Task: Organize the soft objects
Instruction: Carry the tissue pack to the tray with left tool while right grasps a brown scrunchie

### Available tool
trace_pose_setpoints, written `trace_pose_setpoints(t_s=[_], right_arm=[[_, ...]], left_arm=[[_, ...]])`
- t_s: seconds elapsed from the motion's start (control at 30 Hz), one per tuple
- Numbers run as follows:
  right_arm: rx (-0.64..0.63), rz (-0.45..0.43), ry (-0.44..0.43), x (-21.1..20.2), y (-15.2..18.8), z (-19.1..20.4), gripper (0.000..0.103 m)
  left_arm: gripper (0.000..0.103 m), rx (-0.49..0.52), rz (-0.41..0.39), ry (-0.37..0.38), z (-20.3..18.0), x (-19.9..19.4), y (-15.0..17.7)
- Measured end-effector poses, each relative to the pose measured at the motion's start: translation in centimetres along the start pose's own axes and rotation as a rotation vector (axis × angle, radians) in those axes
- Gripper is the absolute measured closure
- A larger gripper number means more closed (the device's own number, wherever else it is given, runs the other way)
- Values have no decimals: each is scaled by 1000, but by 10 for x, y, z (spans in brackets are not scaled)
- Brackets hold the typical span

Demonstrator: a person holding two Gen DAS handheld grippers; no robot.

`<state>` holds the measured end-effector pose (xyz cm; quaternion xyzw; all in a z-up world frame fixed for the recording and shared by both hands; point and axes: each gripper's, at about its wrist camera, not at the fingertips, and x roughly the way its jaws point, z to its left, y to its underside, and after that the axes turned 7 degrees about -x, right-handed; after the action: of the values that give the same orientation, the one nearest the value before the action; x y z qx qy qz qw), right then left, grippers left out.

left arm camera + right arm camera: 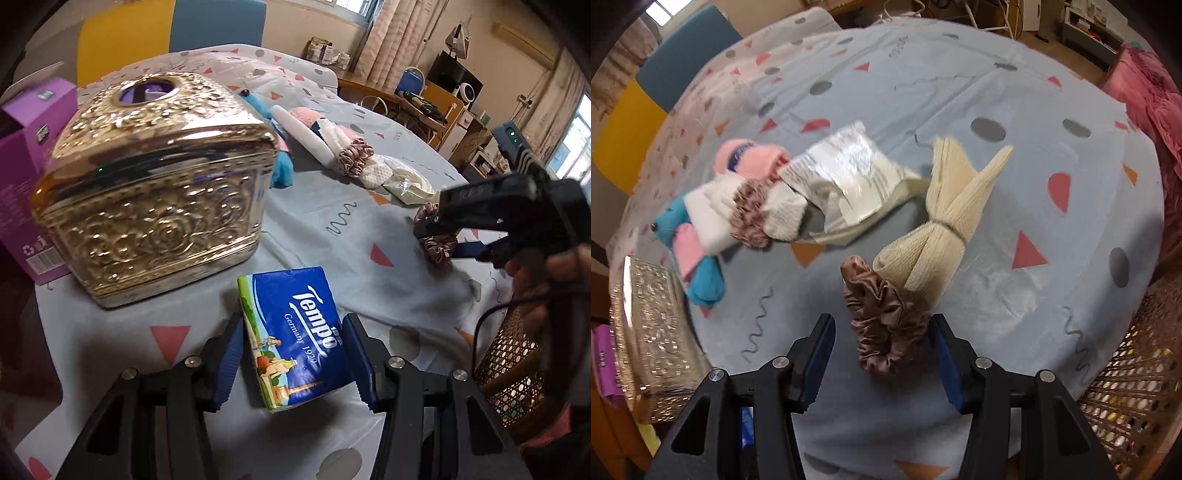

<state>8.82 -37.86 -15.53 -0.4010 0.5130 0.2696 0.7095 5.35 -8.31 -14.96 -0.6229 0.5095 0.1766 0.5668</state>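
A blue Tempo tissue pack (pixel 291 336) lies on the tablecloth between the open fingers of my left gripper (pixel 293 365), with a gap on each side. A gold embossed tissue box (pixel 155 192) stands just behind it to the left. My right gripper (pixel 882 358) is open around a brown satin scrunchie (pixel 882 321); it also shows in the left wrist view (pixel 439 236) at the right. A cream folded cloth (pixel 942 236) lies just beyond the scrunchie.
A pile of soft items lies further back: a blue and pink plush toy (pixel 690 251), white and pink socks (pixel 753 184), a second scrunchie (pixel 750 218) and a plastic packet (pixel 846 177). A purple carton (pixel 26 177) stands left of the gold box. A wicker basket (pixel 509 373) sits at the table's right edge.
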Motion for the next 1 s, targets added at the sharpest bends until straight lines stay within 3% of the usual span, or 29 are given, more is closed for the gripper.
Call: trace_pose_setpoints(t_s=[0.03,0.07,0.1,0.17,0.27,0.43,0.6,0.73,0.87,1.0], right_arm=[[-37,-34,52,-1,3,4,59],[-66,-50,80,-2,6,8,81],[-91,-58,69,-2,9,11,88],[-161,-73,77,-1,15,22,91],[-271,-73,13,0,31,38,91],[-352,-72,18,2,41,47,90],[-351,-68,12,2,40,44,90],[-370,-75,12,3,44,48,90],[-395,-83,14,2,52,54,90],[-422,-88,26,6,57,69,90]], left_arm=[[49,0,-2,-1,1,-1,1],[49,2,-3,-2,3,-3,2],[49,3,-4,-4,4,-4,3],[50,11,-7,-12,4,-8,3],[51,17,-13,4,5,-16,3],[51,31,-55,49,-6,-36,-16],[51,59,-123,95,-29,-53,-63],[51,35,-191,83,-32,-66,-109],[51,-53,-291,20,-1,-92,-151],[50,-173,-370,-65,57,-123,-164]])
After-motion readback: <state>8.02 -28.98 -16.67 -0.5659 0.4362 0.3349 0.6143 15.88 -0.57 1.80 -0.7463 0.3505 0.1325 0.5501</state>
